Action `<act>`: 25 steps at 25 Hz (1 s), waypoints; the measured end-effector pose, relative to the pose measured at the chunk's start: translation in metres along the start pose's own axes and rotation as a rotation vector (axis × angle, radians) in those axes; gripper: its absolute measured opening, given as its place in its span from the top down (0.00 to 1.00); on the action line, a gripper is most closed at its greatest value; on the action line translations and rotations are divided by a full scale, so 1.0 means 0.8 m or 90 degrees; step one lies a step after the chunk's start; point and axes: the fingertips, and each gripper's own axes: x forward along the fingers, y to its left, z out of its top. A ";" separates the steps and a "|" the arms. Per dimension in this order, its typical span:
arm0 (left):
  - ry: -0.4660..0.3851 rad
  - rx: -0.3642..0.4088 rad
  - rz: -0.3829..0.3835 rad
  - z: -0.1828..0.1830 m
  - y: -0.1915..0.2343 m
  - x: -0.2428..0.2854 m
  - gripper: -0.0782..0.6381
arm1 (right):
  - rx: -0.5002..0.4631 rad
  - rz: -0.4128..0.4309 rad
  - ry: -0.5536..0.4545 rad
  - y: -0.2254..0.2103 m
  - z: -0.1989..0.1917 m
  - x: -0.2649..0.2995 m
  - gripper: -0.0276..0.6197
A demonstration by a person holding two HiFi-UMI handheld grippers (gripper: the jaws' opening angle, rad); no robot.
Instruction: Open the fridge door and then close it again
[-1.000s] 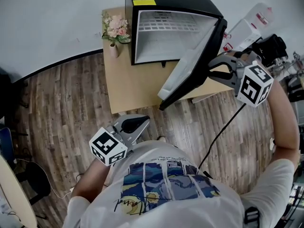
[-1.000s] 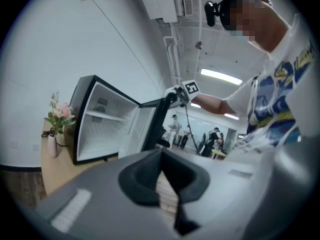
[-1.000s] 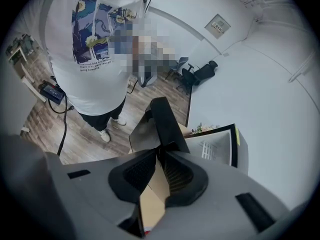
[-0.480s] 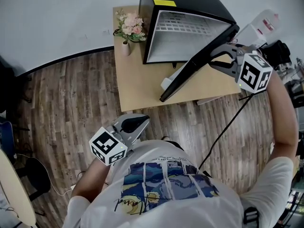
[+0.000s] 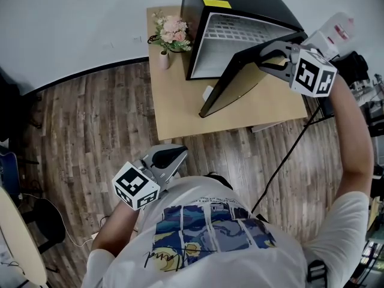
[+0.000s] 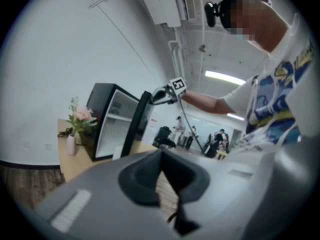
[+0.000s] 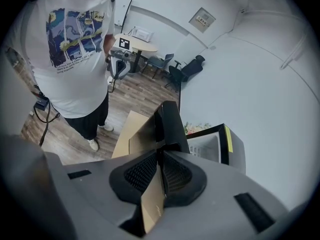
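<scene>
A black mini fridge stands on a light wooden table, its white inside showing. The fridge door stands partly open, swung out to the front right. My right gripper is at the door's outer top edge, shut on it. In the right gripper view the door's edge runs out from between the pads of the right gripper. My left gripper hangs shut and holding nothing near my body, far from the table. The left gripper view shows the fridge and its door from the side.
A small vase of pink flowers stands on the table's left back corner beside the fridge. A black cable trails over the wooden floor at the right. Black gear and a white object lie at the far right.
The door has swung toward the fridge, narrowing the opening. My right gripper moved left and back with it. The left gripper stayed put.
</scene>
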 end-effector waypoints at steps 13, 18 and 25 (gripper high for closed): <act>-0.005 -0.002 0.027 0.000 0.014 -0.015 0.88 | 0.052 -0.002 -0.010 -0.049 0.002 0.034 0.90; -0.006 -0.002 0.032 0.002 0.017 -0.015 0.88 | 0.081 -0.005 -0.010 -0.069 0.000 0.044 0.90; -0.005 -0.001 0.042 0.002 0.024 -0.018 0.88 | 0.114 -0.011 -0.009 -0.097 -0.001 0.060 0.90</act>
